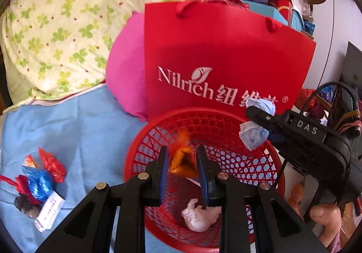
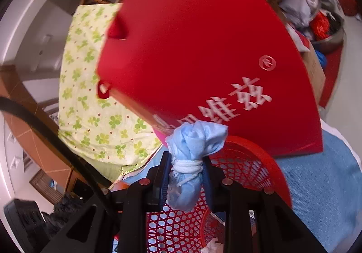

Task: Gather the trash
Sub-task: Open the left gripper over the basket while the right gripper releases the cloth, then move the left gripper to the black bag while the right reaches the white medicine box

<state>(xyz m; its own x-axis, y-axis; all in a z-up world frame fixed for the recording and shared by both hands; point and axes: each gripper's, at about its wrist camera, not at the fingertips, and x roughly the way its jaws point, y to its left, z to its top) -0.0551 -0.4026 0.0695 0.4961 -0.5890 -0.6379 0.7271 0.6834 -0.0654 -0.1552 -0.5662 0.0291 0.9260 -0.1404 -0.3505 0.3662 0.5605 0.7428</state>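
Observation:
A red mesh basket [image 1: 228,126] stands on the blue cloth, with a pale pink crumpled wad [image 1: 199,216] at its bottom. My left gripper [image 1: 182,162] hangs over the basket, shut on an orange wrapper [image 1: 182,162]. The right gripper [image 1: 258,117] reaches in from the right over the basket's far rim, shut on a balled blue face mask [image 1: 254,136]. In the right wrist view that mask [image 2: 192,146], bound with its white ear loops, sits between the right gripper's [image 2: 186,169] pads above the basket [image 2: 246,162].
A red paper bag [image 1: 226,49] stands right behind the basket, a pink cushion [image 1: 126,67] beside it. Red and blue foil wrappers [image 1: 43,178] and a small white box [image 1: 48,212] lie on the blue cloth [image 1: 79,121] at left. A clover-print quilt [image 1: 67,15] fills the back.

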